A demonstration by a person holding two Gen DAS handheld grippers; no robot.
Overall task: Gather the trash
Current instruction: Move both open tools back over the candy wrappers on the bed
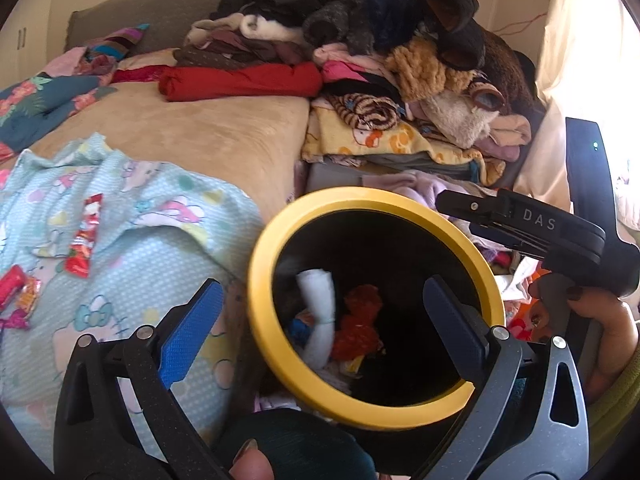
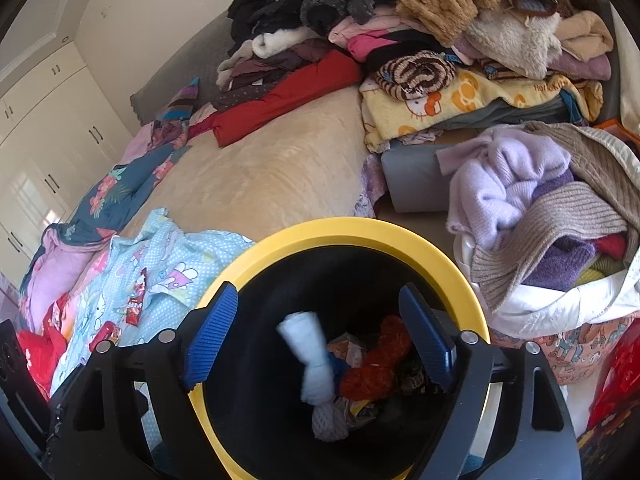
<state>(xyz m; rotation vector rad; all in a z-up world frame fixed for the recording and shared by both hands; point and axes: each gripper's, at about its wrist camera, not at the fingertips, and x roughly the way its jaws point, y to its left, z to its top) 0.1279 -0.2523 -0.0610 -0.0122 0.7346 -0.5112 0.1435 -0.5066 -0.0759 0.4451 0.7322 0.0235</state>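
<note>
Where the pale blue patterned sheet (image 1: 120, 216) covers the left of the bed, several red wrappers (image 1: 84, 236) lie loose on it, well apart from the bin. Just right of the sheet stands the black bin with a yellow rim (image 1: 264, 264), and both tools hang above its mouth: the left gripper (image 1: 320, 320) spread wide with nothing between its blue pads, the right gripper (image 2: 316, 340) likewise wide and empty. Inside the bin lie a blurred white roll (image 2: 308, 356), an orange-red crumpled piece (image 2: 376, 364) and other scraps.
</note>
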